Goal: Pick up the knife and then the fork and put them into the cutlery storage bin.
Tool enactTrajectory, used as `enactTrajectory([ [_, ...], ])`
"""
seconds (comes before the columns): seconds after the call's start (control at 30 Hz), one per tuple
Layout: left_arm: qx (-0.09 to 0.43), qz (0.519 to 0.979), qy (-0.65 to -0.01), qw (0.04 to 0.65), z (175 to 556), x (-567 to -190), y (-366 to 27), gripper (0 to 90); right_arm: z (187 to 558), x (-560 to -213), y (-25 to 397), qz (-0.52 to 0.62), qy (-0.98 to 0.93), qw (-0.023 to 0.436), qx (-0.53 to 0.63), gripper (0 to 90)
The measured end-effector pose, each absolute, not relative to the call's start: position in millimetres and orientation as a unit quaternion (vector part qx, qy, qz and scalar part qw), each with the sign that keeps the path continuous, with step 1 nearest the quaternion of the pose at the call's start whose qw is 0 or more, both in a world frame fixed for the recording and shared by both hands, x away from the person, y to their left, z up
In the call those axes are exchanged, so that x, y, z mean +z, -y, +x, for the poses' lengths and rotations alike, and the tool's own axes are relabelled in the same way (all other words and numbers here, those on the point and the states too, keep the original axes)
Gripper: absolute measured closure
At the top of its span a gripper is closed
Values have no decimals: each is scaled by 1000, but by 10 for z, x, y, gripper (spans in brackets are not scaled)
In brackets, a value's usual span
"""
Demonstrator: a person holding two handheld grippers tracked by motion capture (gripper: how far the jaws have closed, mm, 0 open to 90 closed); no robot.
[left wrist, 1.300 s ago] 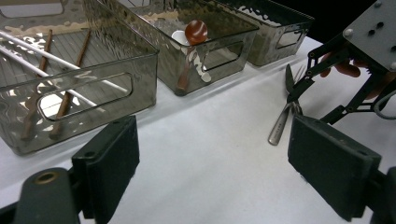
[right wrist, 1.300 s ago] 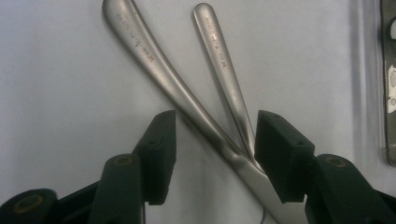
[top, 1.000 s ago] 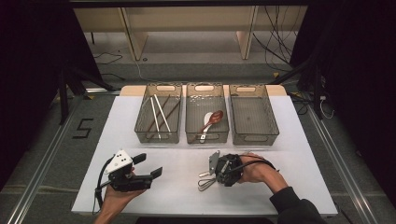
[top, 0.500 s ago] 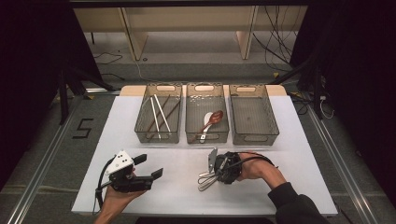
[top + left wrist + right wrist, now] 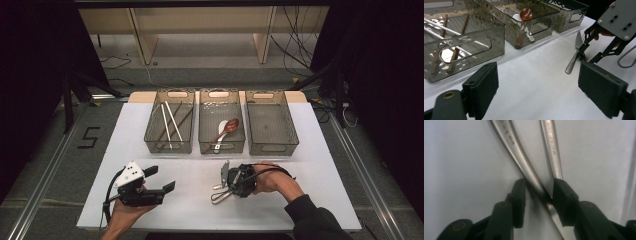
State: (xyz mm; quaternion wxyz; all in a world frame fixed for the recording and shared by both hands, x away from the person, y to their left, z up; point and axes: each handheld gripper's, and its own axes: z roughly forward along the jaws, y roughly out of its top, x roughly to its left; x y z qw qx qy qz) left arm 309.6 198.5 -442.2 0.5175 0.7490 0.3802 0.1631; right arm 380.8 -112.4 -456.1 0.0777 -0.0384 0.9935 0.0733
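Nearest the person, the left gripper [image 5: 162,181] rests in the left hand just above the white table [image 5: 320,160], its jaws spread wide with only bare tabletop between them. To its right, the right gripper [image 5: 225,179] is tipped down onto a small cluster of steel cutlery [image 5: 220,189] lying on the table in front of the middle bin. In the right gripper view the jaws [image 5: 539,195] are partly closed, and one steel handle [image 5: 524,167] runs slantwise between the pads while a second handle [image 5: 554,157] passes against the far pad; whether the pads are truly pinching the metal I cannot tell. Farther back three clear bins stand side by side: the left bin [image 5: 169,148] holds chopsticks [image 5: 170,120], the middle bin [image 5: 221,147] a brown spoon [image 5: 231,124] and a white spoon [image 5: 220,131], and beside them stands the right bin [image 5: 272,147].
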Motion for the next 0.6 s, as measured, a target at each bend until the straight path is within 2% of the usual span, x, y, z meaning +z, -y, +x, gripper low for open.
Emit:
enactTrajectory([
  [0.6,165,752,-379,514,3095,-4424,-1975,161,3746,-4565,1097,-78,-991,85,62,739],
])
